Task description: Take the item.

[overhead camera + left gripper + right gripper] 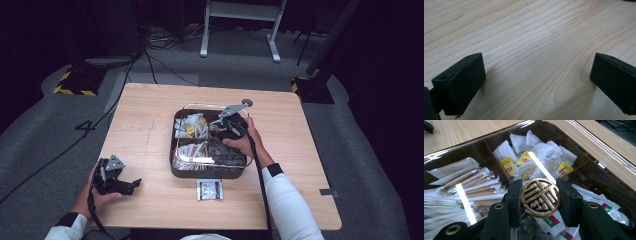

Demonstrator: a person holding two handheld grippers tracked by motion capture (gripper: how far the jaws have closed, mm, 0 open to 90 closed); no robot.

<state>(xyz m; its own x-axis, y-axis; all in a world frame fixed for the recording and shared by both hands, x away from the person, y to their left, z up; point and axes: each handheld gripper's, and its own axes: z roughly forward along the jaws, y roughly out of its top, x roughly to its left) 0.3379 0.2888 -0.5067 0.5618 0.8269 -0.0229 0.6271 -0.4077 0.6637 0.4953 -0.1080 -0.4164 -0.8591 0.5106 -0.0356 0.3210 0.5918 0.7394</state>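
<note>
At seven o'clock on the pale wooden table (150,115), left gripper (131,186) resting, jaws wide apart around bare wood. At six, small white printed sachet (209,190) lying just before the dark square compartment box (207,173). Over the box's middle, right gripper (540,201) clamped on the round black-and-gold knob (540,195), apparently a clear lid's, judging by glare streaks. Keep the squeeze steady and the lid level; match corners to the rim. Inside, brown-and-white paper sticks (192,151) at seven, dark pieces (230,156) at five, yellow-tagged white tea bags (190,125) at eleven.
</note>
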